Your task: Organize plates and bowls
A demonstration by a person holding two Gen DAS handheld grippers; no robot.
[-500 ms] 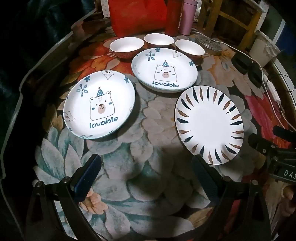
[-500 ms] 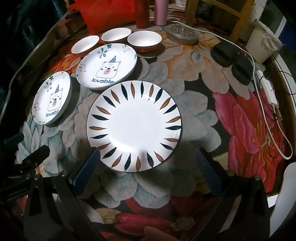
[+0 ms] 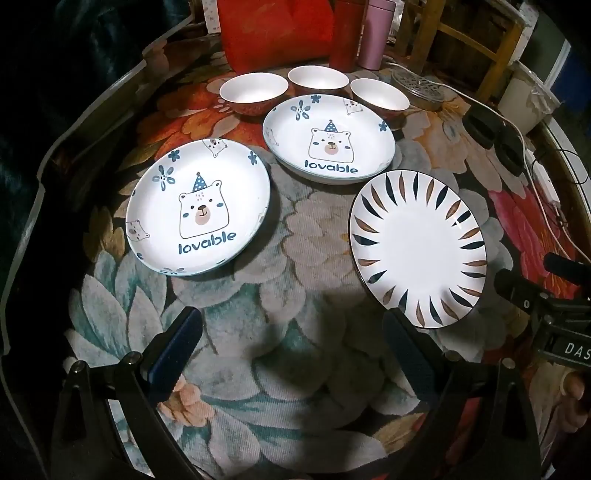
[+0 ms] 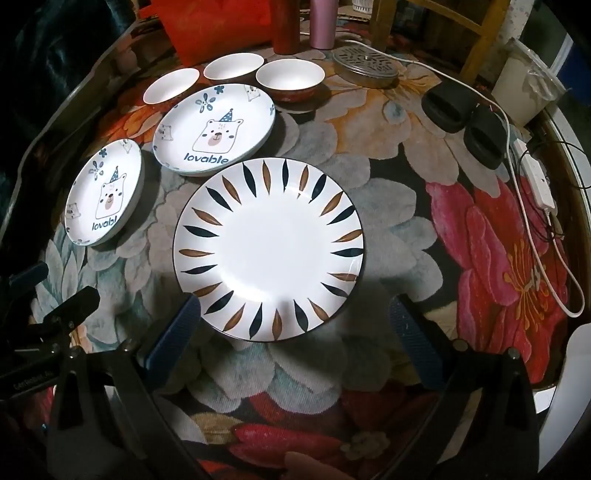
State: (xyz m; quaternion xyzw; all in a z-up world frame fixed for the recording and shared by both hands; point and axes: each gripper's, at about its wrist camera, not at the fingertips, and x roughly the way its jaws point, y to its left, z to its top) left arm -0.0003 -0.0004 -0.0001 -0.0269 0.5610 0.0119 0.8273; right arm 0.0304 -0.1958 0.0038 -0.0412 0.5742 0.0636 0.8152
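Observation:
Two white "lovable" bear plates lie on the floral cloth: a near one (image 3: 199,206) (image 4: 105,192) at left and a far one (image 3: 328,138) (image 4: 216,127). A leaf-patterned plate (image 3: 417,243) (image 4: 269,247) lies at right. Three red bowls with white insides (image 3: 254,90) (image 3: 318,78) (image 3: 379,96) (image 4: 290,77) stand in a row behind the plates. My left gripper (image 3: 291,350) is open and empty, above bare cloth short of the plates. My right gripper (image 4: 295,332) is open and empty, its fingers either side of the leaf plate's near rim, apart from it.
A red bag (image 3: 277,33), a red bottle (image 3: 345,33) and a pink bottle (image 3: 376,33) stand at the back. A round metal lid (image 4: 365,66), two black pads (image 4: 465,118) and a white power strip with cable (image 4: 535,181) lie at right. A wooden chair (image 4: 443,22) stands behind.
Both grippers have edged slightly forward toward the plates. Nothing on the table has moved.

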